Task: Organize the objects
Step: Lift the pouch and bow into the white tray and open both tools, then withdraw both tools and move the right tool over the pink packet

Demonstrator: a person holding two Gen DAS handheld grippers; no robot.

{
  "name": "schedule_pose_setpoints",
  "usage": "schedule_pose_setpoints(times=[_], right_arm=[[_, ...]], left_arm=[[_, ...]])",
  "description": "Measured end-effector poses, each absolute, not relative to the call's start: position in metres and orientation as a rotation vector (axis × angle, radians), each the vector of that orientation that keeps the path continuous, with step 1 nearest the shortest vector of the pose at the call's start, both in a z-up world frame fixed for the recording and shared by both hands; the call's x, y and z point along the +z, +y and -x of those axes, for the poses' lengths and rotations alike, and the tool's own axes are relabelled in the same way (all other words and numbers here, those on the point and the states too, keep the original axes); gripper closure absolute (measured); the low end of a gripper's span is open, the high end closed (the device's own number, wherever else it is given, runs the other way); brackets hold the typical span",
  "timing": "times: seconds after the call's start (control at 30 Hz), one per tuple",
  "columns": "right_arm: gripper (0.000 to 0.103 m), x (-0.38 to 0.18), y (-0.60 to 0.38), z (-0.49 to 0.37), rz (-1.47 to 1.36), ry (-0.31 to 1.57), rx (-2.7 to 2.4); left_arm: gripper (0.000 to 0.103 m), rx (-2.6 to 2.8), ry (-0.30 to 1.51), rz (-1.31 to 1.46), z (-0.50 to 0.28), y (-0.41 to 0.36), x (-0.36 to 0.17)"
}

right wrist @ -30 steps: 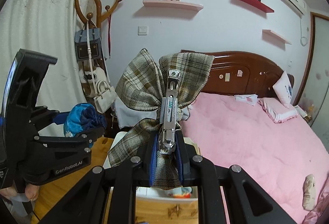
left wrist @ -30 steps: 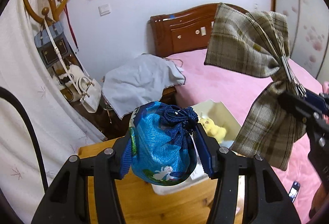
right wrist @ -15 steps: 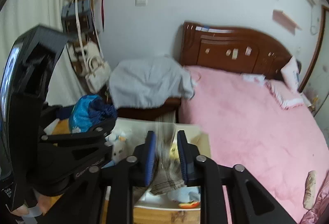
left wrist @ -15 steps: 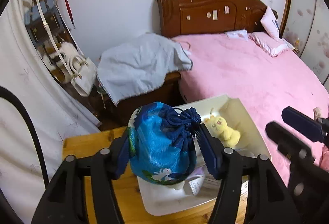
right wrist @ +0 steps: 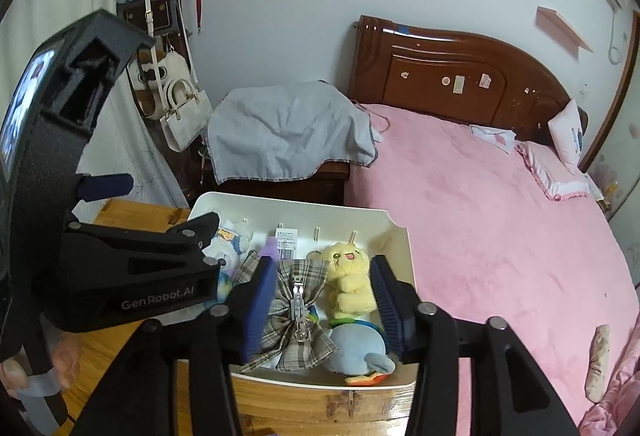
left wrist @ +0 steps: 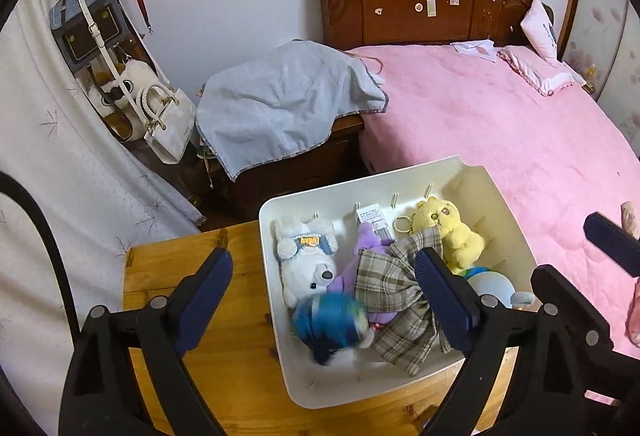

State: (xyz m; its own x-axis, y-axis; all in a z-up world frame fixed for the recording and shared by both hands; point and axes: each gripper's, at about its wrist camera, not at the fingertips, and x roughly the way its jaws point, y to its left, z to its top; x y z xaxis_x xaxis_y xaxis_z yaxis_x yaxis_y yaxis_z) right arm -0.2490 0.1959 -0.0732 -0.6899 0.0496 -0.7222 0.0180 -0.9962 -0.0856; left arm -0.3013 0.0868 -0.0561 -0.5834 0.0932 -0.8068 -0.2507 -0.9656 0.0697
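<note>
From the left wrist view, the left claw (left wrist: 324, 276) is opening wide with nothing gripped, and the blue drawstring pouch (left wrist: 330, 322), blurred, sits in the near part of the white bin (left wrist: 472, 167) on the wooden counter (left wrist: 208, 368), beside the white plush bear (left wrist: 306, 262). From the right wrist view, the right claw (right wrist: 322, 302) is opening too, empty, above the plaid bow clip (right wrist: 294, 310) lying in the bin left of the yellow plush (right wrist: 350, 282). To finish well, I would let both claws spread fully, then lift straight up so no pad snags fabric.

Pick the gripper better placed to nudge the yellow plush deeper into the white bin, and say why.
Right. The right gripper, jaws opening and holding nothing, hangs right over the yellow plush in the white bin. The left gripper sits nearer the blue pouch.
</note>
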Motion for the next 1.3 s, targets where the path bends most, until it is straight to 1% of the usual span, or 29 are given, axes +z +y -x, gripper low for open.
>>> schedule_pose_setpoints(times=[0.23,0.5,0.53,0.6,0.67,1.07,1.2,1.3], right_arm=[[0.048,-0.071,0.195,0.237,1.23,-0.138,2.872],[0.047,-0.055,0.194,0.212,1.198,-0.144,2.87],[0.047,-0.051,0.194,0.206,1.187,-0.144,2.87],[0.042,-0.044,0.193,0.198,1.163,-0.149,2.873],[0.04,-0.037,0.193,0.188,1.133,-0.159,2.875],[0.039,-0.01,0.185,0.131,1.094,-0.174,2.906],[0.033,-0.007,0.181,0.111,1.103,-0.185,2.915],[0.033,-0.007,0.179,0.098,1.126,-0.176,2.925]], left_arm=[[0.009,2.62,0.277,1.324,0.289,0.085,-0.053],[0.009,2.644,0.276,1.295,0.264,0.073,-0.028],[0.009,2.648,0.273,1.287,0.26,0.071,-0.023],[0.009,2.66,0.266,1.268,0.251,0.066,-0.014],[0.009,2.667,0.263,1.257,0.242,0.062,-0.006],[0.009,2.632,0.162,1.231,0.185,0.032,0.028],[0.009,2.643,0.184,1.263,0.163,0.023,0.028],[0.009,2.634,0.197,1.297,0.148,0.018,0.023]])
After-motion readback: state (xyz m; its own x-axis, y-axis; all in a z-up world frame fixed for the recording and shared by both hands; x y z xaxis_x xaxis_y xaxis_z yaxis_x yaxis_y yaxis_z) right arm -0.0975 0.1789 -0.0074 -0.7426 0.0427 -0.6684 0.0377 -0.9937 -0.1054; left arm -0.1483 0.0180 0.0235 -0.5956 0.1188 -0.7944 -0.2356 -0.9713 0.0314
